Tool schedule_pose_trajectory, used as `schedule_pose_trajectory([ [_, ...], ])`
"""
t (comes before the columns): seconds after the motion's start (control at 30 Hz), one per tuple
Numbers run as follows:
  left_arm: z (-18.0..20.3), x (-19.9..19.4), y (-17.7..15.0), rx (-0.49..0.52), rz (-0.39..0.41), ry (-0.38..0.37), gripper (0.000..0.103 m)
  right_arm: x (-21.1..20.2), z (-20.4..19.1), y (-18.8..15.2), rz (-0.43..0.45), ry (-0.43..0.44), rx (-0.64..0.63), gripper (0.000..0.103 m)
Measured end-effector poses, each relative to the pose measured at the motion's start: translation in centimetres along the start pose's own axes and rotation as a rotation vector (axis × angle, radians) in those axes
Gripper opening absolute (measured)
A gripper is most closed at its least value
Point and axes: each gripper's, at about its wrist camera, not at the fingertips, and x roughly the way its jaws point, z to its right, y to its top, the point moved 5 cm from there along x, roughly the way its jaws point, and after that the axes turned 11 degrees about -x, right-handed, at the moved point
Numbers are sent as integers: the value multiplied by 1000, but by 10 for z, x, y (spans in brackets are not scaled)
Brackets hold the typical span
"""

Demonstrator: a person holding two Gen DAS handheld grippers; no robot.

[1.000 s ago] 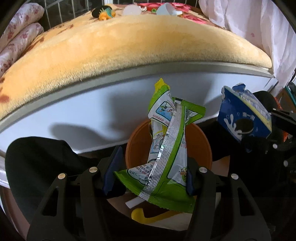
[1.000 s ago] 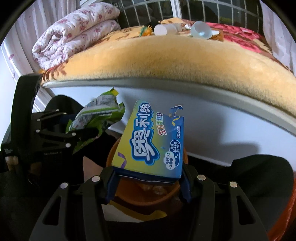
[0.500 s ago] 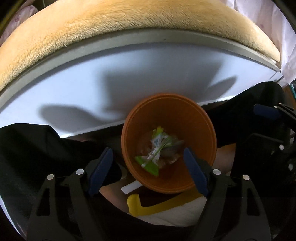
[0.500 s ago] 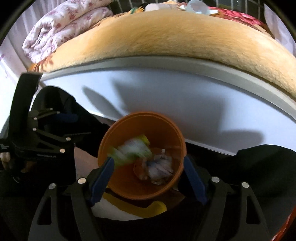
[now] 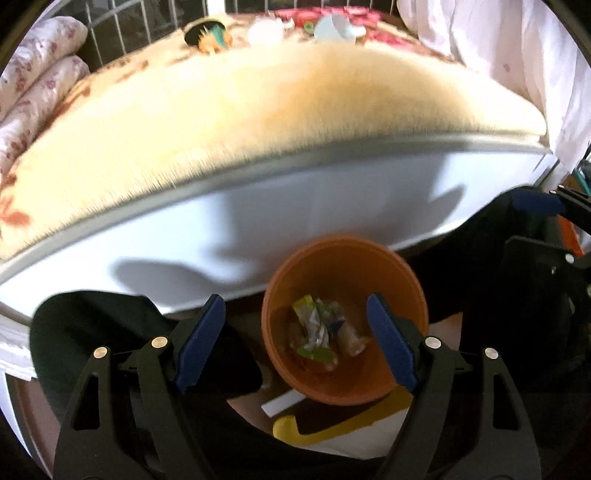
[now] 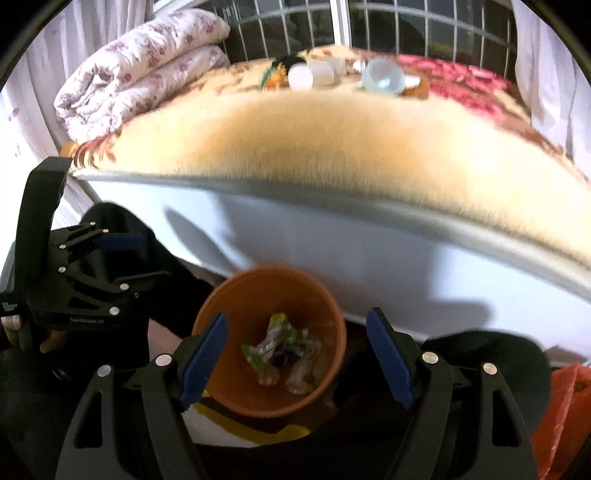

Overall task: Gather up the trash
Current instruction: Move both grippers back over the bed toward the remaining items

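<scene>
Both grippers hang tilted steeply downward over an orange bin [image 5: 345, 266] that stands on the floor close against the side of a bed [image 5: 258, 221]. The left gripper [image 5: 295, 339] has its blue-padded fingers [image 5: 199, 332] spread wide with nothing between them, its right finger lying in front of the bin's rim. The right gripper [image 6: 295, 350] is likewise wide open and empty, its left finger crossing the bin's near rim in that view. At the bottom of the bin lies the collected trash: a crumpled green and silver wrapper [image 5: 314, 328] among other blurred scraps that cannot be made out. In the right wrist view the left gripper shows at the left edge, with part of the person's hand [image 6: 11, 325] on it. The bed carries a fuzzy yellow blanket [image 6: 332, 147], a folded floral quilt [image 6: 140, 74] at its far left, and small cups and a toy near the barred window [image 6: 388, 22]. White curtains [image 5: 517, 55] hang at the right.
</scene>
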Motion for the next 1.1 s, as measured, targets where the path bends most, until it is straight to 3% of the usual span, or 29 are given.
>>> schedule_pose_trajectory([
  [0.23, -10, -12, 23, -41, 66, 2, 80, -21, 29, 57, 117, -58, -10, 76],
  [0.47, -23, -14, 57, -105, 118, -1, 80, -7, 66, 131, 199, -64, 62, 76],
  [0.7, -44, -17, 118, -173, 181, 13, 80, 37, 97, 204, 201, -67, 134, 76],
  [0.9, -59, -6, 157, -234, 195, 6, 84, 86, 118, 239, 155, -72, 183, 75],
  [0.97, -62, -4, 166, -237, 206, 15, 84, 103, 129, 249, 141, -71, 221, 70],
  [1.1, -67, 3, 177, -266, 212, 14, 85, 130, 151, 259, 105, -72, 311, 49],
])
